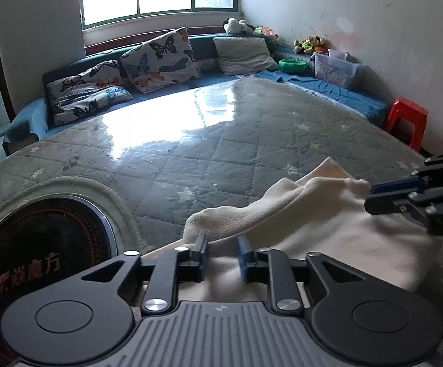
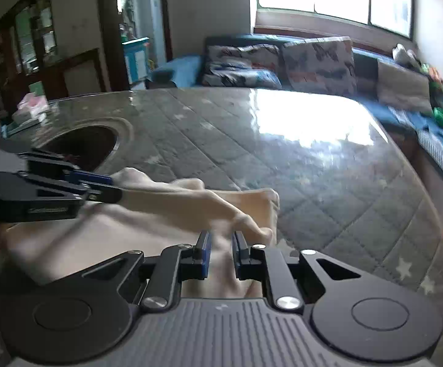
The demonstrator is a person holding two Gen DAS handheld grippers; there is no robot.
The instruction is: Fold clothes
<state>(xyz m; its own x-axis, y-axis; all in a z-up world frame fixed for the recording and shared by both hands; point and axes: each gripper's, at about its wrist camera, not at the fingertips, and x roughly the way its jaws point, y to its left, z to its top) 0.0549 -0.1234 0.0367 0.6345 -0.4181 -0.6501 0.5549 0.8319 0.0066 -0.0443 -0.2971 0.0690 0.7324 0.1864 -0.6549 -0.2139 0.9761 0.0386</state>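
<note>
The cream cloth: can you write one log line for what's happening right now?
task: fold clothes | left gripper: shut on cream cloth | right gripper: shut on cream cloth | cloth: partly lifted over quilted table

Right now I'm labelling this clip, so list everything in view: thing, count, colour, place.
garment: one, cream, near table edge, partly lifted
table: one, grey quilted cover under a glossy top
cooktop: one, black, set into table
sofa: one, blue, behind and beside table
cushions: four, three butterfly-print, one grey, on sofa
stool: one, red, by wall
plush toys: several, sofa corner
left gripper: black, garment between its fingers
right gripper: black, gripping garment
</note>
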